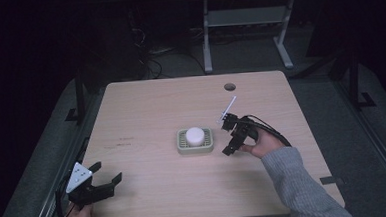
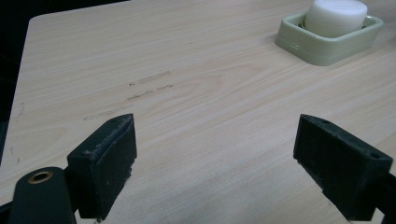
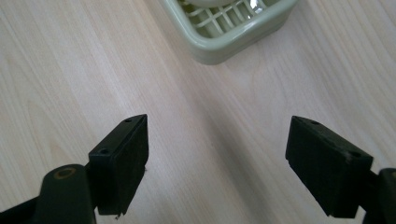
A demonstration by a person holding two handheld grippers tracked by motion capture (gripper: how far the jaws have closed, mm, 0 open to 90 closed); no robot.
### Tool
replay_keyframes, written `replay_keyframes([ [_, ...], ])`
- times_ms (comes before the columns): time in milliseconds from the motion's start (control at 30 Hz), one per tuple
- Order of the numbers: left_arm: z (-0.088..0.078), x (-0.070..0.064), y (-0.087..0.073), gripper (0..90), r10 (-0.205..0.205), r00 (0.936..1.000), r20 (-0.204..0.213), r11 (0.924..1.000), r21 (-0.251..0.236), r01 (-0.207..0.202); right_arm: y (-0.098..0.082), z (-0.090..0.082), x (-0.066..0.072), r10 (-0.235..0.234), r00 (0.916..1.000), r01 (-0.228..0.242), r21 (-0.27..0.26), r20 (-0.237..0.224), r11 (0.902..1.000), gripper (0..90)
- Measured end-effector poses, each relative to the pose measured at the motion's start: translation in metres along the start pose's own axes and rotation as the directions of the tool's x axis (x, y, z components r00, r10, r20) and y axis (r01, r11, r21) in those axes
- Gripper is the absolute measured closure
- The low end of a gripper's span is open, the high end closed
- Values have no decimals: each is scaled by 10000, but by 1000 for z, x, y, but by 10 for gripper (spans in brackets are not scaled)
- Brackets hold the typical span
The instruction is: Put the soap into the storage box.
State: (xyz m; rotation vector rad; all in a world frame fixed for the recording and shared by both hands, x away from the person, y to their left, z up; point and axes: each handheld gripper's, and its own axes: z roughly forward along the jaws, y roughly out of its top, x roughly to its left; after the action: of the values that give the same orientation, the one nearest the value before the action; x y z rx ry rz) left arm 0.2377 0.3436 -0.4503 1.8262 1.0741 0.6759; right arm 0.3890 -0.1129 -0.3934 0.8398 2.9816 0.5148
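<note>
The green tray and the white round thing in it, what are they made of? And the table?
The tray looks like moulded plastic, pale green and smooth, with a slotted grid floor. The white round block looks matte and waxy, maybe soap; I cannot be sure. The table shows light wood grain, probably a smooth laminate, with a few scuffs.

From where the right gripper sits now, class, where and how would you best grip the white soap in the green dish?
Grip the soap by its upright round sides above the dish rim, coming down from above. It looks like a short cylinder rising clear of the rim, which blocks a low sideways approach. The right gripper is open beside the dish, so it probably needs only to lift and move over.
</note>
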Motion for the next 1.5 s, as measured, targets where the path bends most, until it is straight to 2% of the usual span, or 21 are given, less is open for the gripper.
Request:
replay_keyframes([
  [200,0,0,0,129,-3,10000,0,10000,-2,3,-10,1,0,161,9999,-161,-48,-14,9999,207],
  [267,1,0,0,129,-14,10000,9,10000,-2,14,-16,1,0,147,9999,-148,87,52,9999,207],
  [333,1,-1,0,129,21,10000,-5,10000,-8,-21,-19,1,0,240,9997,-240,-95,-40,9997,210],
  [600,1,-1,0,128,14,10000,3,10000,19,-14,-33,3,0,416,9991,-416,25,-1,9991,209],
  [667,1,-1,0,128,32,10000,5,10000,38,-32,-37,3,0,485,9988,-486,-111,-96,9988,210],
  [867,2,-2,0,128,55,10000,23,10000,70,-55,-49,5,-1,591,9982,-592,-77,-76,9982,209],
  [1167,3,-3,0,129,66,10000,34,9999,106,-67,-66,4,1,761,9971,-760,-345,8,9965,209],
  [1333,3,-4,-1,128,34,10000,48,9999,112,-35,-79,5,2,1005,9949,-1005,-515,-25,9936,209],
  [1500,4,-4,-1,128,144,9999,54,9998,136,-145,-92,7,8,1108,9938,-1106,-591,8,9921,208],
])
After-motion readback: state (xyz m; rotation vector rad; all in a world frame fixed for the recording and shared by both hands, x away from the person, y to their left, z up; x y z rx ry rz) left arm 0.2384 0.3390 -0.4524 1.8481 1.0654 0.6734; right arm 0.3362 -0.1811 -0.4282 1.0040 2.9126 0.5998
